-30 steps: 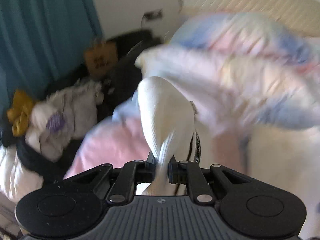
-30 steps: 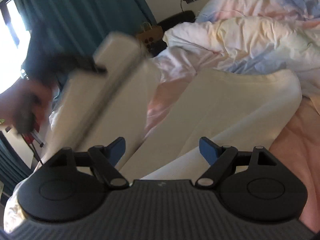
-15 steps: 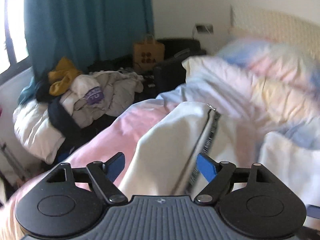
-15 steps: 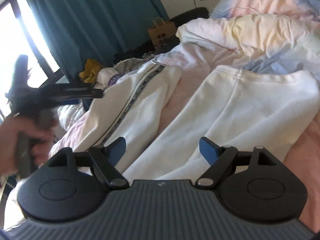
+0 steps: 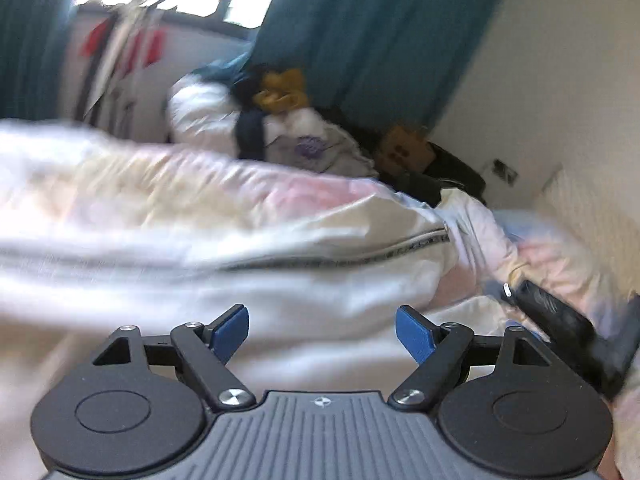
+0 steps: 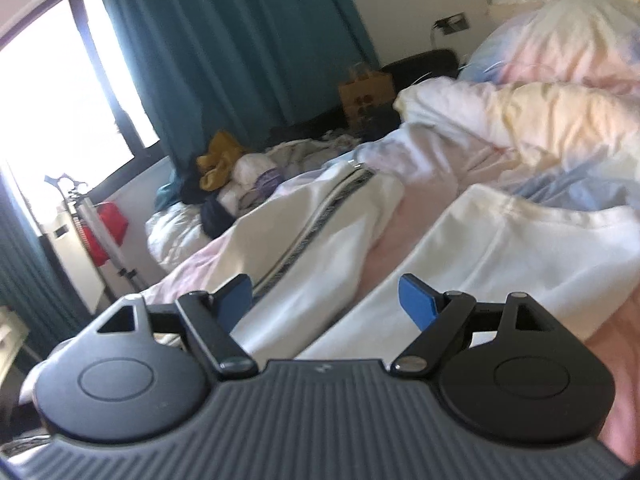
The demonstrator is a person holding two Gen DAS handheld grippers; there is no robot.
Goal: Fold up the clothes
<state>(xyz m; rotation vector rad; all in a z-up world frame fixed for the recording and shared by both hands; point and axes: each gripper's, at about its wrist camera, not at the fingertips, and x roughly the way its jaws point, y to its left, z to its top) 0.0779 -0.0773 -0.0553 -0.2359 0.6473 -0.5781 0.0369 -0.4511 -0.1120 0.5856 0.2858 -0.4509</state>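
A white garment with a dark side stripe (image 6: 320, 236) lies spread on the pink bed sheet (image 6: 396, 236). It also shows, blurred, across the left wrist view (image 5: 240, 272). A second white garment (image 6: 500, 252) lies to its right. My left gripper (image 5: 322, 330) is open and empty just above the striped garment. My right gripper (image 6: 326, 300) is open and empty, over the gap between the two garments. The other gripper's black body (image 5: 568, 328) shows at the right of the left wrist view.
A pastel duvet (image 6: 560, 92) is bunched at the bed's head. A pile of clothes (image 6: 240, 176) lies beyond the far bed edge, with a brown paper bag (image 6: 366, 94) and teal curtains (image 6: 224, 52) behind. A stand with red items (image 6: 100, 232) is by the window.
My left gripper opened and let go of the striped white garment, which now lies flat on the bed. The left gripper swung left toward the window. The right gripper stayed open.
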